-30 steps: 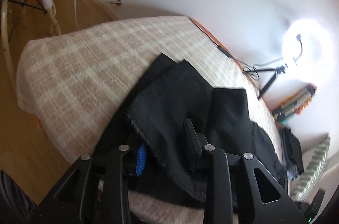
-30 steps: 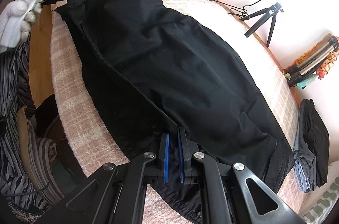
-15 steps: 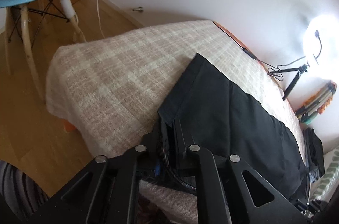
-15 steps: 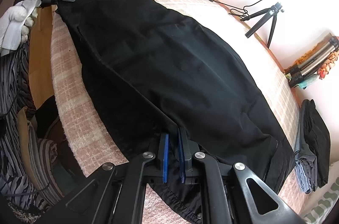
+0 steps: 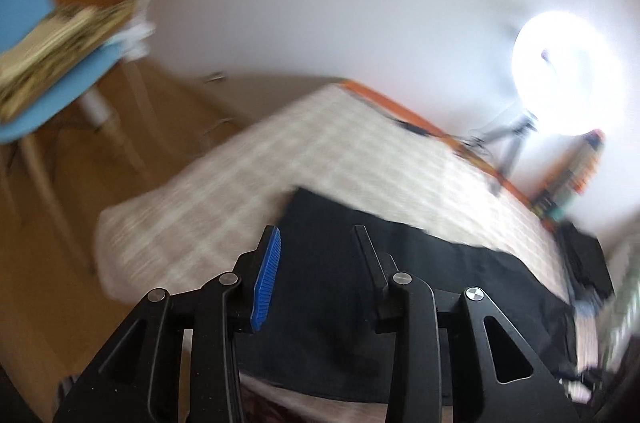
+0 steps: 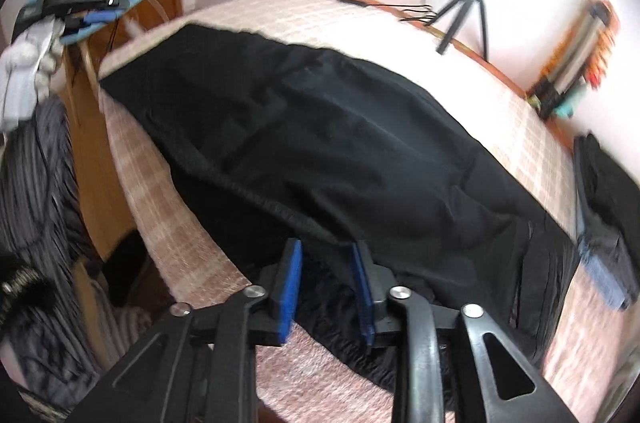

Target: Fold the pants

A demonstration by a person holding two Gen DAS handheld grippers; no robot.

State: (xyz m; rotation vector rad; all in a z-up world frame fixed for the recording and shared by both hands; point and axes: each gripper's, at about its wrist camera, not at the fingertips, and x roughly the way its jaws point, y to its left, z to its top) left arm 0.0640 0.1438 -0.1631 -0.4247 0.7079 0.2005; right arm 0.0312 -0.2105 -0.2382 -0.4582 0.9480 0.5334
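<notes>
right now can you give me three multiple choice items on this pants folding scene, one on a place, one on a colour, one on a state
1. Where do the black pants lie?
A. on the checked bedspread
B. on the blue chair
C. on the wooden floor

2. What colour are the pads of the right gripper?
A. red
B. blue
C. white

3. How does the left gripper stand?
A. shut on the pants
B. shut on a cable
C. jaws apart, holding nothing

Answers:
1 A, the pants spread flat across the bedspread.
2 B, both pads show blue on the inner faces.
3 C, its jaws are opening and only air shows between them, with the pants lying beyond.
</notes>
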